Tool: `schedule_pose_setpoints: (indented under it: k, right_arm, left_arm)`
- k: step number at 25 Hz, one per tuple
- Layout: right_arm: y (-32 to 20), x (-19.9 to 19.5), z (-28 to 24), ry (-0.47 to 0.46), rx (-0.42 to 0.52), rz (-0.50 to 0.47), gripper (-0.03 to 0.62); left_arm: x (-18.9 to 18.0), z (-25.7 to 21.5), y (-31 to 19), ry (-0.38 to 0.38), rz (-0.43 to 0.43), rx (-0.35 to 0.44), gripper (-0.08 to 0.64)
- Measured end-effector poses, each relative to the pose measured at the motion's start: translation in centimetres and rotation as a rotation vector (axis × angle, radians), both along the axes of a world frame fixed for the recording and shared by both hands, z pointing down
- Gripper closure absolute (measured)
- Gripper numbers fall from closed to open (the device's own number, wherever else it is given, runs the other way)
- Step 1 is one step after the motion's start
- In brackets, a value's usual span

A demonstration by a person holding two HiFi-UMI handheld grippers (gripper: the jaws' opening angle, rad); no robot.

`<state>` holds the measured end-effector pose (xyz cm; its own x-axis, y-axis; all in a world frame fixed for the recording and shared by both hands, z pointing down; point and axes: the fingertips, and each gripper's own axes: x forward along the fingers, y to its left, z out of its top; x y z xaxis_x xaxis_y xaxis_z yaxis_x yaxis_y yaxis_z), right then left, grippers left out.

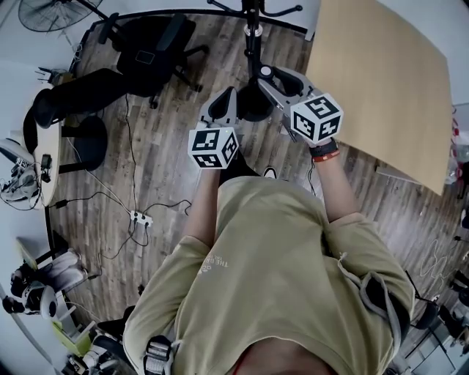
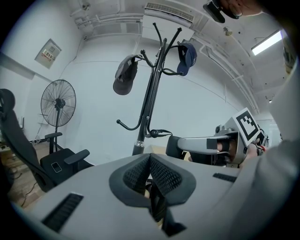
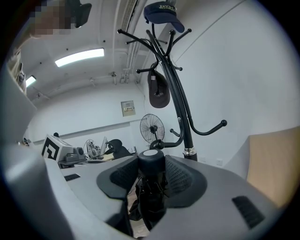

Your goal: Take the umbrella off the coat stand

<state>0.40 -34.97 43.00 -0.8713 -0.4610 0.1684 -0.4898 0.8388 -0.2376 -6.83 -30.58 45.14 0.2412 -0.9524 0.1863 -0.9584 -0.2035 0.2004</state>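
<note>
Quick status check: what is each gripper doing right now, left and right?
Left gripper: fingers closed together, nothing visible between them.
Right gripper: closed on the umbrella, folded and black.

print on shirt (image 1: 212,265), on blue cap (image 3: 161,11), wall sign (image 3: 127,108) (all too small to read)

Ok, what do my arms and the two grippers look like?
The left gripper and right gripper are both grey and two-jawed, with black ribbed pads. Each carries a white cube printed with black square markers. You wear an olive short-sleeved T-shirt and a black and orange wristband on the right wrist.
</note>
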Motion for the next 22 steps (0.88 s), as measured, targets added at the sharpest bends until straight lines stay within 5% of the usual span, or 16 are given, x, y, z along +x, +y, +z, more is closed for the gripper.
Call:
schedule_pose_setpoints:
  k: [14,22]
  right_arm:
    - [0.3,6.5,-0.7,0.038,0.033,0.29,0.399]
    - [0.8,10.8,-2.1,0.003,0.071,0.454,0.399]
  left_arm:
    - [2.5,-5.1,1.5,0.051,0.004,0.097,0.537]
    - [3.4,-5.4,1.3,-0.073,-0.063,0.061,0.537]
